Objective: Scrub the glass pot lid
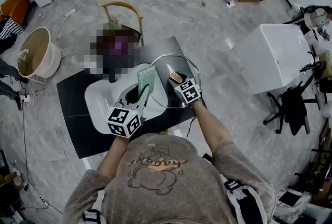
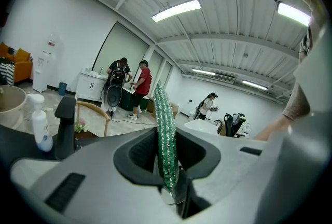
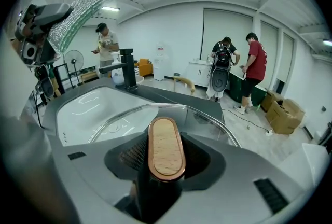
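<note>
My right gripper (image 1: pixel 179 83) is shut on the wood-topped handle (image 3: pixel 166 148) of the glass pot lid (image 1: pixel 181 98). The lid hangs tilted above the white sink (image 1: pixel 98 103). Its clear pane (image 3: pixel 207 119) and metal rim spread out beyond the jaws in the right gripper view. My left gripper (image 1: pixel 137 97) is shut on a green scrub sponge (image 1: pixel 147 79), which stands on edge just left of the lid. That sponge (image 2: pixel 166 135) rises between the jaws in the left gripper view. I cannot tell whether sponge and lid touch.
The sink sits in a black counter (image 1: pixel 72 98) with a black faucet (image 3: pixel 127 70) at its back and a white bottle (image 2: pixel 40 129) beside it. A wooden chair (image 1: pixel 124 13), a beige tub (image 1: pixel 36 52) and a white table (image 1: pixel 277 54) stand around. People stand far off.
</note>
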`<state>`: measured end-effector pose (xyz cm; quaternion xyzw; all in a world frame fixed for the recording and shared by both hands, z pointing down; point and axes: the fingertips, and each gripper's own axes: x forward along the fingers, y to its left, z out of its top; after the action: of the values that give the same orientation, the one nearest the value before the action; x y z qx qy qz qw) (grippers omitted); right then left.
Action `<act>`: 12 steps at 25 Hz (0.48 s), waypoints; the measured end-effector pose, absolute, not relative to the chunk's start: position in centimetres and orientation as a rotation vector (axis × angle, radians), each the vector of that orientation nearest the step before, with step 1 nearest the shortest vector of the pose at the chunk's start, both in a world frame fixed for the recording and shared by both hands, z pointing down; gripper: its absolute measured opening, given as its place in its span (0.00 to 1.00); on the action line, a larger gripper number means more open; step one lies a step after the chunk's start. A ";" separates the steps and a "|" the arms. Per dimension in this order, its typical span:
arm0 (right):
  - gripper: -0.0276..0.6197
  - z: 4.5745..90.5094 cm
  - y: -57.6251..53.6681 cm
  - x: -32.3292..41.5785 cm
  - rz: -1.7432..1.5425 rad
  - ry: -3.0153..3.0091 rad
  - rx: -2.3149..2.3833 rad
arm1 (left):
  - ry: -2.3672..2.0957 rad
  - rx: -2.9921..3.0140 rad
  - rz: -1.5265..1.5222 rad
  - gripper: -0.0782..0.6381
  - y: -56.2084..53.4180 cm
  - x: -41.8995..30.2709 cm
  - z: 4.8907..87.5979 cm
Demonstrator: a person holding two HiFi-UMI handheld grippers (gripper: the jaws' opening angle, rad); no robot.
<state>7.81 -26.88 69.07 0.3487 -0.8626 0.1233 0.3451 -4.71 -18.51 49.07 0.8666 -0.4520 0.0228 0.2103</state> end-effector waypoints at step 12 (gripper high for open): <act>0.33 62.3 -25.4 8.3 0.289 -2.321 1.041 | -1.289 2.429 0.028 0.23 -18.9 -6.6 48.0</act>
<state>8.31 -25.43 62.32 0.3896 -0.8686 0.1080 0.2865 -6.56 -18.87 48.01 0.8663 -0.4599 0.0100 0.1946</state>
